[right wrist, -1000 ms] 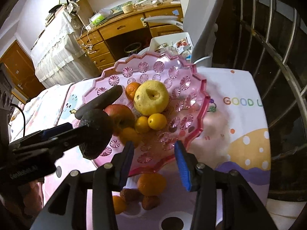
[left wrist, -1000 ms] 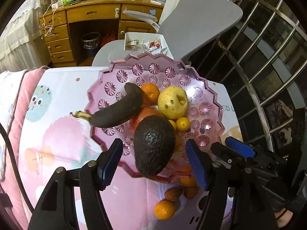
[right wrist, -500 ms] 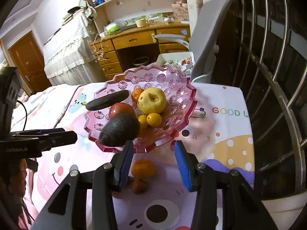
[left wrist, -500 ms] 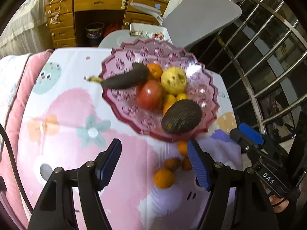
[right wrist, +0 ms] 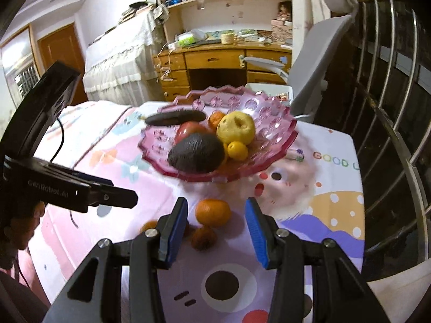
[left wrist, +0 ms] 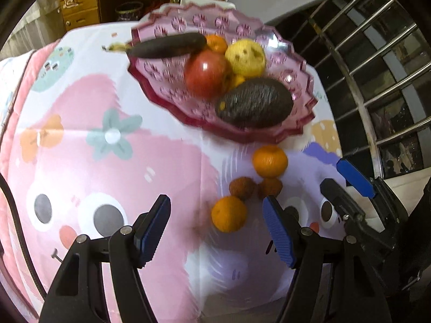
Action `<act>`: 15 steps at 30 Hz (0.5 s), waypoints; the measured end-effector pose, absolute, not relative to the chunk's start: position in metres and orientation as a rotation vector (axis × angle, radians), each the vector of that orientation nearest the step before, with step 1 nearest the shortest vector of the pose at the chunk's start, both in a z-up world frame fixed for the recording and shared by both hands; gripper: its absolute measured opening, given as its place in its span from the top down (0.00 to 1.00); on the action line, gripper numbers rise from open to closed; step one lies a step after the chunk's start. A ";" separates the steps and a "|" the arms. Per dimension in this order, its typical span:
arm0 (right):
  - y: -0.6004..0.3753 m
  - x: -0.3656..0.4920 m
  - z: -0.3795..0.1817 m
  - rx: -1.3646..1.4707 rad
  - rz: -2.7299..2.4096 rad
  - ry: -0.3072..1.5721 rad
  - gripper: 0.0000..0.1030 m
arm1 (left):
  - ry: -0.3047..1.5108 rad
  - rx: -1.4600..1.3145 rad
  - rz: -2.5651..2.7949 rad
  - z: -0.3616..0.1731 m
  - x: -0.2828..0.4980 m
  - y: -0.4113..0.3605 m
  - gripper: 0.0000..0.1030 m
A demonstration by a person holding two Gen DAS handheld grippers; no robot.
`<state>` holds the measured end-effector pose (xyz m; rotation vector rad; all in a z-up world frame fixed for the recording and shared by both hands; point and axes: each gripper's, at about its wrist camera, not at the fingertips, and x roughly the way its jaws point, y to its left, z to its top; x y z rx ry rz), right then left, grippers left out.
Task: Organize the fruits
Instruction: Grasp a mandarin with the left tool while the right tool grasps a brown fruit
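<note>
A pink glass plate (left wrist: 161, 99) holds a dark avocado (left wrist: 254, 106), a red apple (left wrist: 206, 72), a yellow fruit (left wrist: 245, 56), a blackened banana (left wrist: 167, 45) and small oranges. In front of it on the cloth lie two mandarins (left wrist: 269, 160) (left wrist: 229, 216) and two small brown fruits (left wrist: 242, 187). My left gripper (left wrist: 216, 200) hangs open and empty over the nearer mandarin. My right gripper (right wrist: 216, 204) is open and empty too, with the farther mandarin (right wrist: 212, 212) seen just beyond its tips. The avocado (right wrist: 196, 153) rests at the plate's near rim (right wrist: 269, 156).
A cartoon-print cloth (left wrist: 107, 161) covers the table. A grey chair (right wrist: 317, 62) and a wooden desk (right wrist: 215, 59) stand behind it. A metal railing (right wrist: 390, 107) runs along the right. A person's hand (right wrist: 24, 231) holds the left gripper at the left of the right wrist view.
The avocado was between my left gripper's fingers above the plate; now it lies in the plate. Both grippers have pulled back from the plate toward the loose fruits on the cloth.
</note>
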<state>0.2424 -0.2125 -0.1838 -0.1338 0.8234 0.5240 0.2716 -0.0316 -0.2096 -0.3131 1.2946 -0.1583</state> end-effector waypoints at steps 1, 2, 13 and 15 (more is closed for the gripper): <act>-0.211 0.241 -0.189 -0.145 0.531 0.830 0.56 | 1.306 -0.317 -0.161 -0.214 0.271 -0.033 0.33; -0.210 0.240 -0.193 -0.156 0.536 0.835 0.56 | 1.318 -0.318 -0.164 -0.218 0.271 -0.036 0.33; -0.194 0.230 -0.238 -0.265 0.578 0.887 0.56 | 1.404 -0.299 -0.175 -0.252 0.270 -0.058 0.37; -0.192 0.230 -0.242 -0.283 0.572 0.887 0.56 | 1.409 -0.299 -0.174 -0.255 0.271 -0.060 0.41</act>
